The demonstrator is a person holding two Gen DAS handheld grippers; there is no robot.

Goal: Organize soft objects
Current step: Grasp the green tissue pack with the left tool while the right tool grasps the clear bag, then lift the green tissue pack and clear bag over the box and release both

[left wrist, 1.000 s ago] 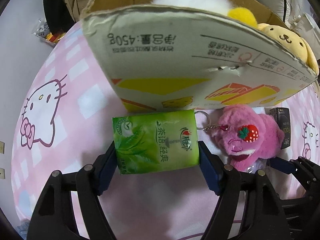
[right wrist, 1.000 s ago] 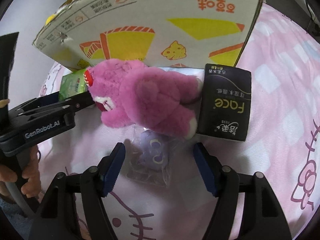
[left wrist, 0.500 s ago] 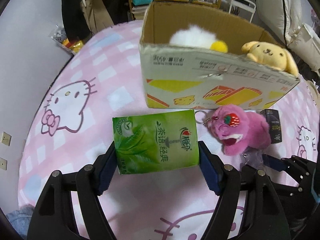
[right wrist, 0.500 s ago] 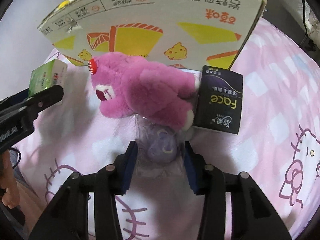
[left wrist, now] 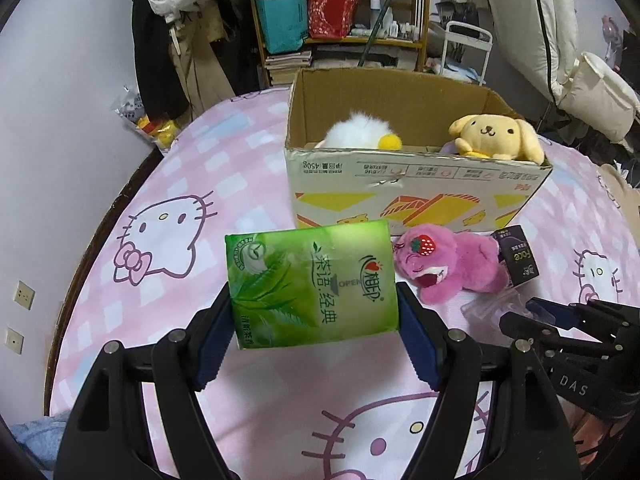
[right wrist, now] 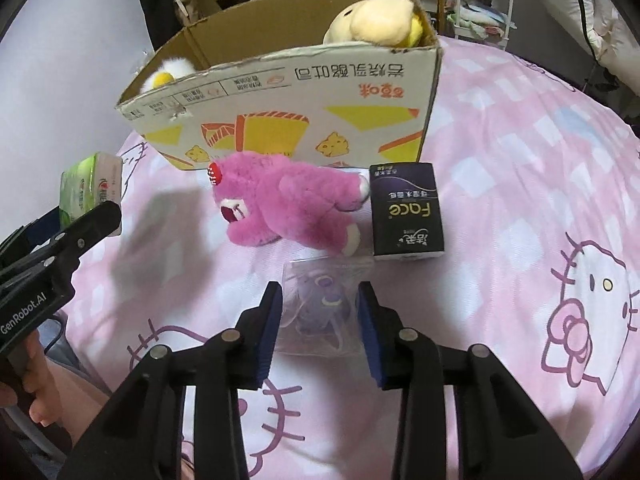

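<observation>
My left gripper [left wrist: 316, 312] is shut on a green tissue pack [left wrist: 312, 284] and holds it above the pink bedspread, short of the cardboard box [left wrist: 412, 196]; the pack also shows in the right wrist view [right wrist: 90, 188]. My right gripper [right wrist: 320, 312] is shut on a clear bag with a small purple plush [right wrist: 324, 304], lifted a little off the bed. A pink plush bear [right wrist: 288, 208] lies in front of the box [right wrist: 304, 120]. A white plush [left wrist: 360, 132] and a yellow dog plush [left wrist: 492, 136] sit in the box.
A black tissue pack [right wrist: 406, 210] lies right of the bear. The Hello Kitty bedspread [left wrist: 160, 232] covers the bed. A shelf [left wrist: 344, 12] and hanging clothes [left wrist: 168, 32] stand behind. The left gripper body [right wrist: 48, 256] is at the left of the right wrist view.
My left gripper has lifted the green pack up and back from the box. My right gripper has closed on the bagged purple plush and raised it.
</observation>
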